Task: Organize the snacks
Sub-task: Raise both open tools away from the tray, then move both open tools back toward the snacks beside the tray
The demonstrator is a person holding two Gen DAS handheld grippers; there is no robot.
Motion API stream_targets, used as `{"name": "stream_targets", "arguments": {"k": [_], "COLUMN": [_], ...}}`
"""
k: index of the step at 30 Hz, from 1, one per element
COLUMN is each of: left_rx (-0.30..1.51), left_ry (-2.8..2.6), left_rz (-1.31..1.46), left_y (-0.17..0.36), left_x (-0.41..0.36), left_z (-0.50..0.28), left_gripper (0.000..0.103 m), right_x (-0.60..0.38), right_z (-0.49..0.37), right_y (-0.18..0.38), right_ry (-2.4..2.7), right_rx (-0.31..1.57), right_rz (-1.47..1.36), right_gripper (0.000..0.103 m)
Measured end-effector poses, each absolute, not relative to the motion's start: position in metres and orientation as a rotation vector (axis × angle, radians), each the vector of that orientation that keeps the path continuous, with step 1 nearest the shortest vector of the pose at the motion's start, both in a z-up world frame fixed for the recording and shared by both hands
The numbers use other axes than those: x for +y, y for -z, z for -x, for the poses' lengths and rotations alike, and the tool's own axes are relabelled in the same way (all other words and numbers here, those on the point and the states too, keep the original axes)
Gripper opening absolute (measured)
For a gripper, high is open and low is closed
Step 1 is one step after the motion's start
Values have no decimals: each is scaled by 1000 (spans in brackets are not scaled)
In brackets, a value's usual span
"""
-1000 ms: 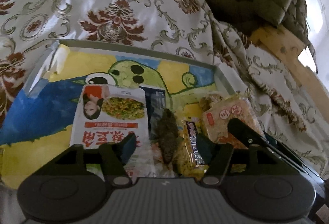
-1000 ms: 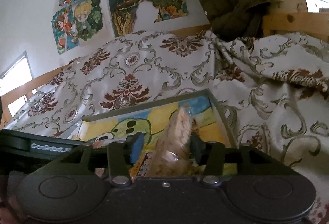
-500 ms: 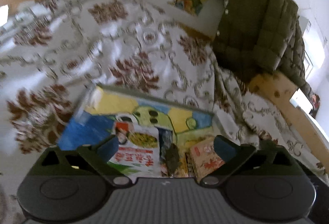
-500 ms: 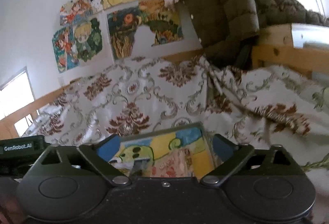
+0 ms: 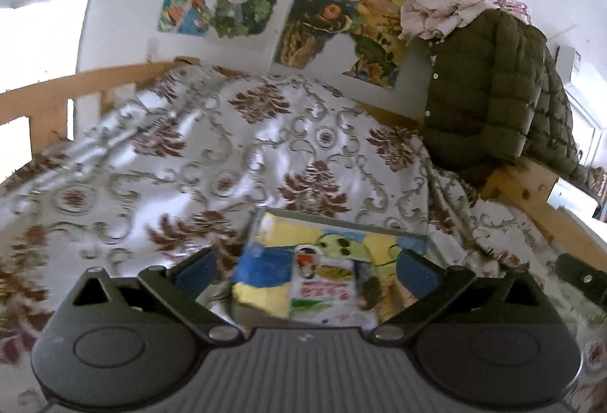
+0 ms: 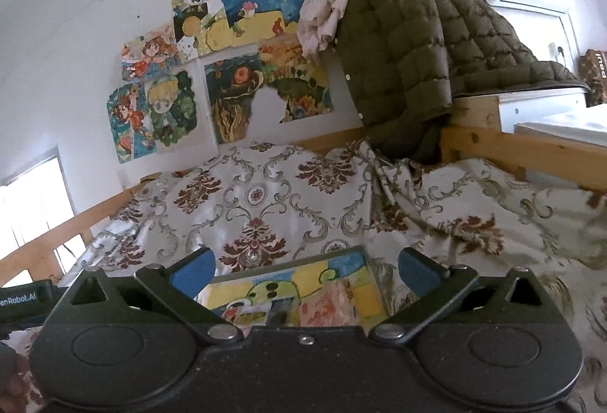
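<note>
A tray point(image 5: 265, 257) with a cartoon print lies on the bed; it also shows in the right wrist view point(image 6: 341, 263). A white and red snack packet point(image 5: 322, 286) lies flat in it, with a dark packet point(image 5: 366, 289) beside it. A pale orange packet point(image 6: 328, 303) lies at the tray's right side. My left gripper point(image 5: 305, 270) is open and empty, raised above and behind the tray. My right gripper point(image 6: 305, 270) is open and empty, also drawn back above the tray's near edge.
A floral bedspread point(image 5: 246, 155) covers the bed. A wooden bed rail point(image 6: 531, 151) runs on the right, with an olive quilted jacket point(image 6: 409, 49) draped over it. Posters point(image 6: 235, 71) hang on the white wall behind.
Both grippers opened and pulled up and back from the tray. The right let go of the pale orange packet, which now lies in the tray; the left left the packets it hovered over.
</note>
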State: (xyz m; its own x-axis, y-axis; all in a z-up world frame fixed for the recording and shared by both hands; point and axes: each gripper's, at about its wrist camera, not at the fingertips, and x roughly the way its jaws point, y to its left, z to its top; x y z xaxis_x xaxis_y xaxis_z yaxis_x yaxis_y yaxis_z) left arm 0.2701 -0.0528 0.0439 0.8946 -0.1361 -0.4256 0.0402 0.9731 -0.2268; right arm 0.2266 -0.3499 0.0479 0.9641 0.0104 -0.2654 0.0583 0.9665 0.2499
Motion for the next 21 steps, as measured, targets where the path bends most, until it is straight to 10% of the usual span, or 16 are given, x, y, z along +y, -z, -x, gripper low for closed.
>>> {"name": "stream_targets", "arguments": {"k": [21], "left_rx": [435], "left_ry": [22], "left_rz": [76], "left_y": [0], "left_x": [-1], "left_z": [-146], "left_gripper": [103], "right_x": [-297], "right_z": [-103], "right_y": [-14], "right_ry": [79], "right_rx": [361], "right_rz": [-204], "right_gripper": [102]}}
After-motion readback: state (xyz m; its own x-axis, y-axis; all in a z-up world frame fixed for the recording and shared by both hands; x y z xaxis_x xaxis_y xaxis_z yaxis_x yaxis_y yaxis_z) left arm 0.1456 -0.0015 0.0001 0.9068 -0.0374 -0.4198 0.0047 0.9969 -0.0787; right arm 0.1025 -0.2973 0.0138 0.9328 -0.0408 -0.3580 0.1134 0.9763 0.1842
